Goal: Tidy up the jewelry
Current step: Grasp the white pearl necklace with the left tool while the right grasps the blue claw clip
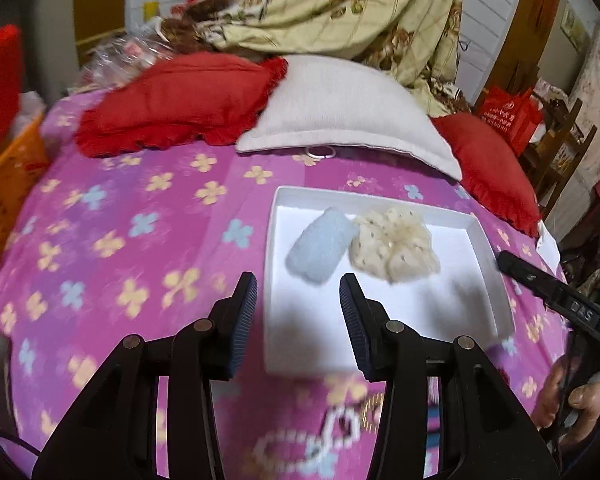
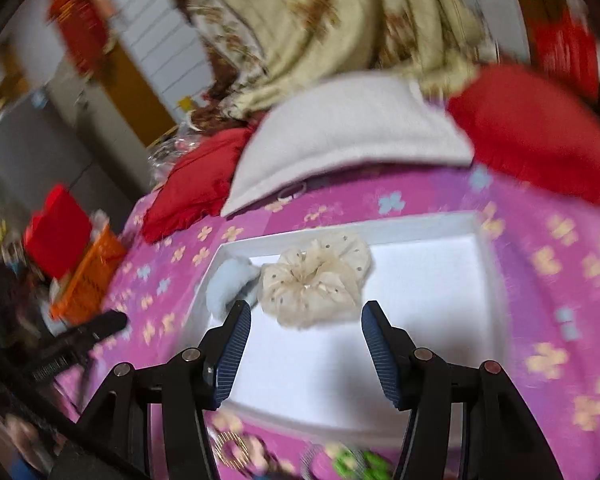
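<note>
A shallow white tray (image 1: 488, 280) lies on the pink flowered bedspread. Inside it, side by side, are a fluffy light blue scrunchie (image 1: 320, 248) and a cream dotted scrunchie (image 1: 392, 248). My left gripper (image 1: 298, 292) hangs open just short of the blue scrunchie, nothing between its fingers. My right gripper (image 2: 306, 320) is open above the tray (image 2: 420, 224), just short of the cream scrunchie (image 2: 316, 280), with the blue scrunchie (image 2: 230, 284) to its left. Bead bracelets (image 1: 328, 432) lie blurred on the bedspread in front of the tray, and a gold bracelet (image 2: 232, 448) shows there too.
Red pillows (image 1: 172, 100) and a white pillow (image 1: 340, 108) line the far side of the bed, a floral quilt (image 1: 340, 4) piled behind. A pale ring (image 1: 320, 153) lies by the white pillow. An orange basket (image 1: 12, 184) stands at the left, a red bag (image 1: 508, 116) at the right.
</note>
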A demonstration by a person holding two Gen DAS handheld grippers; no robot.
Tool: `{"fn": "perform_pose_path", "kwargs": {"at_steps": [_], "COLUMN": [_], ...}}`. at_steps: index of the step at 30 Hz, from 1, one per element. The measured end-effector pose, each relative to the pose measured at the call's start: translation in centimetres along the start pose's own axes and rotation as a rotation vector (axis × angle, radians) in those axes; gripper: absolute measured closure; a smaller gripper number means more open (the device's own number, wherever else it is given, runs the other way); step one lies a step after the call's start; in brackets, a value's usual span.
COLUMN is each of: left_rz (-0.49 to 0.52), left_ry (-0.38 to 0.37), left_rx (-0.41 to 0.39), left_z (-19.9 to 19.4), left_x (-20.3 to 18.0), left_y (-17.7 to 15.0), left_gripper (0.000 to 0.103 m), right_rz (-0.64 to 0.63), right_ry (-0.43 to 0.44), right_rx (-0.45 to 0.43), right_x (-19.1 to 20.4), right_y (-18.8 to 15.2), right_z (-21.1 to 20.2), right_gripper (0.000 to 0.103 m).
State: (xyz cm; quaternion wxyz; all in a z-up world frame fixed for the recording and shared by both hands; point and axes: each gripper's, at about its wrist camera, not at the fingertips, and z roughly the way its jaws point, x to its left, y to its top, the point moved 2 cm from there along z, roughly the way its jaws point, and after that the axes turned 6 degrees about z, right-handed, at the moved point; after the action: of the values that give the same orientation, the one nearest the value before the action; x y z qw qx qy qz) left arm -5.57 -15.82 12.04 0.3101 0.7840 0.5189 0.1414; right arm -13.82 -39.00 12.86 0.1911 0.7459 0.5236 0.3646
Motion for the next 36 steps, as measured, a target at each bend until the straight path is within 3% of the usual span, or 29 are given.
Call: {"fn": "perform_pose_path", "kwargs": {"at_steps": [1,2,4,5,8,11,14,21,36], "left_rz": [0.001,0.002,-0.003,-0.010,-0.038,-0.065,-0.094,-0.060,-0.023], "left_ry": [0.017,0.041,0.068,0.072,0.076,0.095,0.081,0.078,0.024], "left_rx": [-0.010,-0.017,-0.019,-0.013,0.026,0.072,0.123,0.164,0.175], "left_z": [-1.0,-1.9,-3.2,-3.4,-3.5,-2.9,-2.0,-0.2,3.5], "left_x": [0.2,0.3,0.8,1.0,1.6,2.0,2.1,1.1,1.5], "left_y": [-0.9,-2.0,-4.2,-5.1,-8.3,-11.1,-13.4,-15.1,-14.0], "left_gripper": [0.060,0.060,0.059,0.059,0.059,0.059,0.059,0.059,0.059], "right_rz": [-0.065,-0.105,-0.160,-0.171,-0.127,0.008,0.058,0.024,-0.084], "right_ry": [-0.042,-0.074,-0.129,-0.131,-0.150,-0.080,-0.044,0.007,0.023], "right_rx": [-0.055,-0.099,-0.193,-0.209,-0.109,0.000,0.071,0.129,0.177], "right_x": [0.7,1.0,1.2,1.0,-0.6,-3.1,-3.9,-2.5,1.2], "right_y": [-1.1,-1.9,-4.4,-5.5,-8.2,-11.1,-13.4,-15.6,-15.4], "right_z": [-1.9,-3.2,-5.7,-6.3,-5.7,-5.0,-4.5,-4.0,0.4], "right_gripper": [0.045,0.035,0.003,0.001,0.001,0.002,0.003,0.004,0.004]}}
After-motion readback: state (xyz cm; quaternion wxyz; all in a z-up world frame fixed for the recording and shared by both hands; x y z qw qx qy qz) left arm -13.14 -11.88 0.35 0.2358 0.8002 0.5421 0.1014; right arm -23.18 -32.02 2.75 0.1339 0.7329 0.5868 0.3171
